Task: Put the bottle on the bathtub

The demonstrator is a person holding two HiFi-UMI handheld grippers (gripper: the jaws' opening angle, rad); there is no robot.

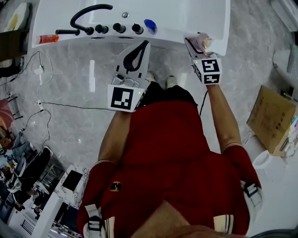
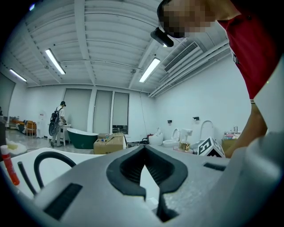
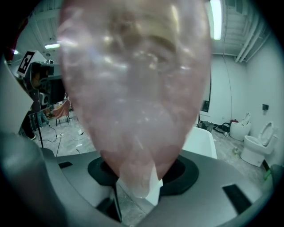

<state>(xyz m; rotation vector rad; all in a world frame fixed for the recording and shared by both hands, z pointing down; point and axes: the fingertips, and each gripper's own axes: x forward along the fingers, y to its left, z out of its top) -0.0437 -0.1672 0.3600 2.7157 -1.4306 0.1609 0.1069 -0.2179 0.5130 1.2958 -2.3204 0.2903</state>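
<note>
Firmly, the right gripper's [image 1: 198,44] jaws clamp the pink translucent bottle [image 1: 205,43], holding it at the white bathtub's [image 1: 186,18] near rim. The left gripper's [image 1: 145,44] jaws meet at their tips, empty, just before the tub's knobs [image 1: 119,28].

Noting translucent pink on bottle [image 3: 133,88], white on bathtub [image 1: 195,18], black on hose [image 1: 93,8], red on shirt [image 1: 172,148], grey marbling on floor [image 1: 79,88].
</note>
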